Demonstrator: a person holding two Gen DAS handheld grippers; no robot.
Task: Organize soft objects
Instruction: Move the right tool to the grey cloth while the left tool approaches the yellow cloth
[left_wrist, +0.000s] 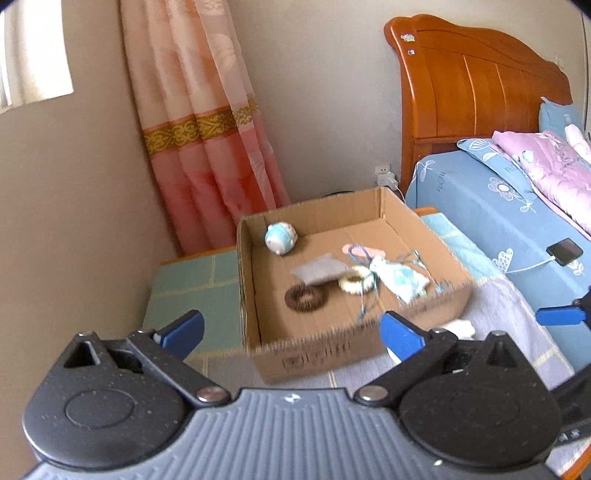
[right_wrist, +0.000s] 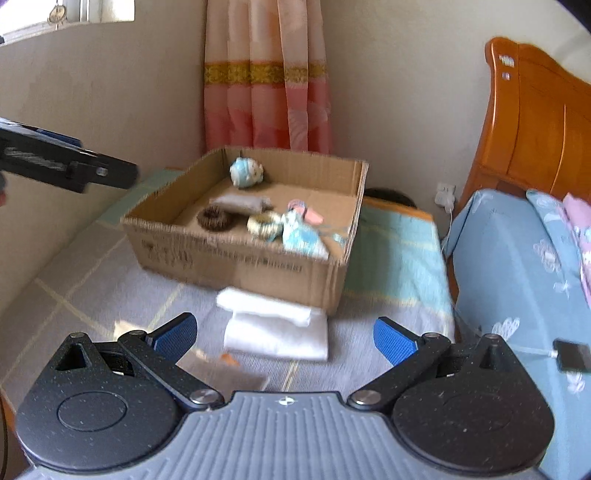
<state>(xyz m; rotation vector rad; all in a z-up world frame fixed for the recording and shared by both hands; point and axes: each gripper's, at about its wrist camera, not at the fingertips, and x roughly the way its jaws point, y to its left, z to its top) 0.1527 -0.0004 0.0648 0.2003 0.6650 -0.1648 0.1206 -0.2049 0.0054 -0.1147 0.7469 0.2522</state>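
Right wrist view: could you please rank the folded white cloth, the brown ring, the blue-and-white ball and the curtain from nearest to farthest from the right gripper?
1. Folded white cloth, on the mat just ahead of the right gripper.
2. Brown ring, inside the cardboard box, near its front wall.
3. Blue-and-white ball, at the box's back wall.
4. Curtain, behind the box.

Surface (right_wrist: 110, 280) w/ checked cloth: box (right_wrist: 236, 258) at back, folded white towel (right_wrist: 275, 326) touching its front; small grey cloth (right_wrist: 225, 374) nearer.
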